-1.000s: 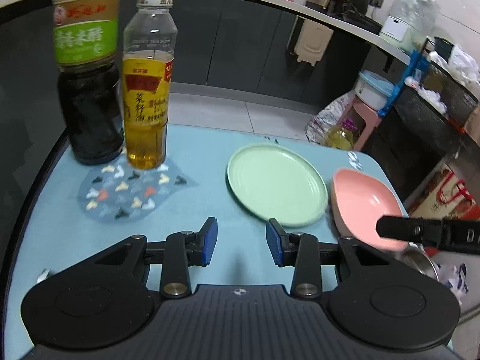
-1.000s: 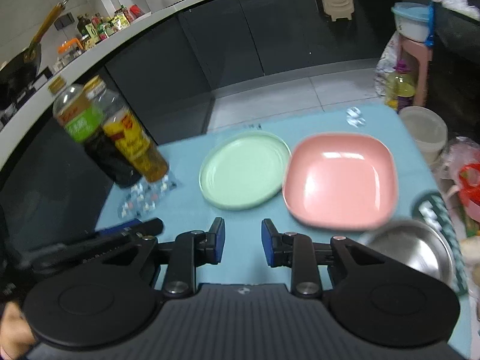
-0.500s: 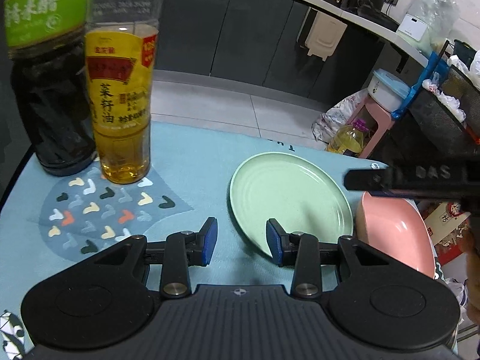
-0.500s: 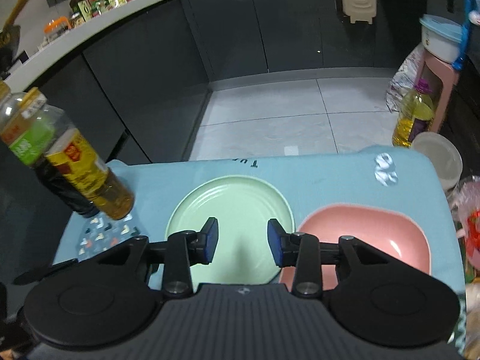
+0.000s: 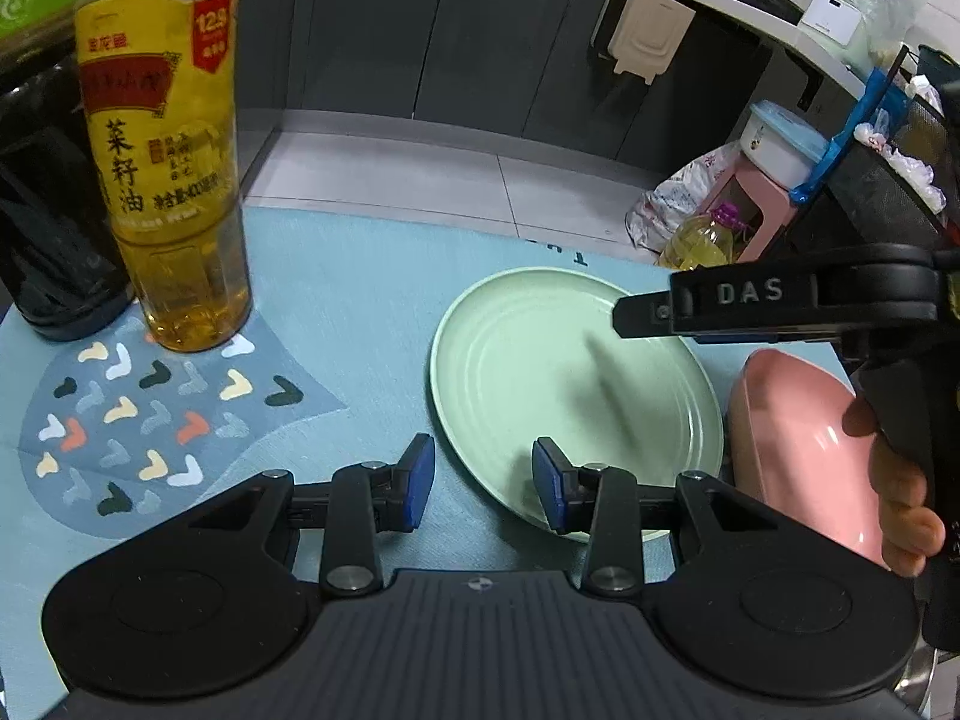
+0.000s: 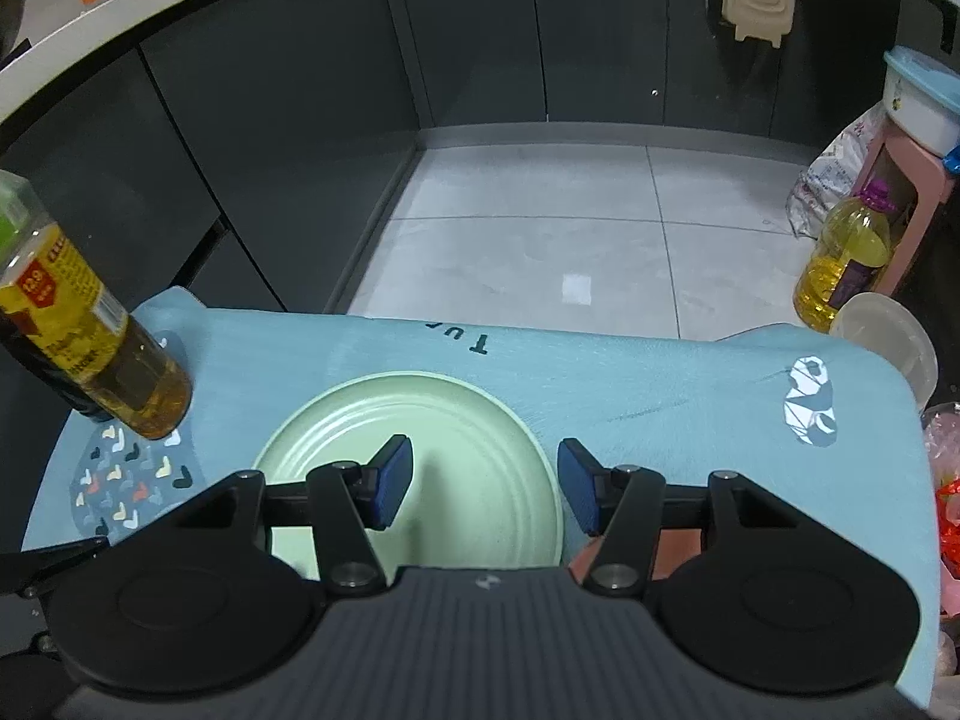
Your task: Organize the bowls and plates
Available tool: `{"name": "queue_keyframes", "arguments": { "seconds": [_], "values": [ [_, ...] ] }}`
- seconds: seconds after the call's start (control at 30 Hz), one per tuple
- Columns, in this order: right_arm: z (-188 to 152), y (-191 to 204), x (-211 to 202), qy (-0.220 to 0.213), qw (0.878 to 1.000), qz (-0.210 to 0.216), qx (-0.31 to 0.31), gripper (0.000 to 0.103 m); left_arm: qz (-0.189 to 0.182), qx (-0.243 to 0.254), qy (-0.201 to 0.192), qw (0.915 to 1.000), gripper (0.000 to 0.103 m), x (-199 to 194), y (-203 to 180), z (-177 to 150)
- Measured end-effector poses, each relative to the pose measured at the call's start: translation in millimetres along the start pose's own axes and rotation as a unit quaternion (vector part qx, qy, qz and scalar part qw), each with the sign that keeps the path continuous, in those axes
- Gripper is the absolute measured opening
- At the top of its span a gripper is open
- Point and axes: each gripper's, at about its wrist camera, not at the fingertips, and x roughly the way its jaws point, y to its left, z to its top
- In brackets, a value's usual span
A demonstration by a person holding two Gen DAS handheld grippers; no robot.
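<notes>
A round pale green plate lies on the blue table mat; it also shows in the right wrist view. A pink square plate lies to its right, mostly hidden under my right gripper in the right wrist view. My left gripper is open and empty, low over the green plate's near left rim. My right gripper is open and empty, hovering over the green plate's right half. Its finger shows from the side in the left wrist view.
A yellow oil bottle and a dark vinegar bottle stand at the left on a patterned patch. The table's far edge drops to a tiled floor. A large oil jug and a white lidded tub sit beyond the right corner.
Both grippers have moved forward toward the green plate. My right gripper has opened wider and now hangs over the plate, covering most of the pink plate.
</notes>
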Motion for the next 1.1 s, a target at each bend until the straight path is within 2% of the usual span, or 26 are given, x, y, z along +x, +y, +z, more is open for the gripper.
{"name": "queue_keyframes", "arguments": {
  "seconds": [0.23, 0.27, 0.3, 0.43, 0.57, 0.77, 1.1],
  "values": [
    [1, -1, 17, 0.019, 0.999, -0.024, -0.013, 0.053, 0.004, 0.016, -0.003, 0.9999, 0.035, 5, -10, -1],
    [1, 1, 16, 0.019, 0.999, -0.028, -0.016, 0.043, 0.003, 0.020, -0.005, 0.9998, 0.034, 6, -11, -1],
    [1, 3, 15, 0.017, 0.999, -0.033, -0.019, 0.038, 0.008, 0.023, -0.007, 0.9997, 0.031, 7, -12, -1],
    [-1, 6, 9, 0.016, 0.999, -0.034, -0.010, 0.021, 0.031, 0.033, -0.011, 0.9989, 0.028, 2, -4, -2],
    [-7, 15, -8, 0.008, 1.000, -0.009, 0.000, 0.021, 0.036, 0.035, -0.030, 0.9983, 0.027, -20, 9, -4],
    [-22, 51, -38, 0.001, 1.000, 0.020, -0.013, 0.021, 0.058, 0.042, -0.064, 0.9954, 0.027, -67, 30, -13],
    [-59, 102, -73, 0.008, 0.998, 0.061, -0.021, 0.021, 0.076, 0.050, -0.096, 0.9913, 0.027, -134, 62, -46]
  ]
}}
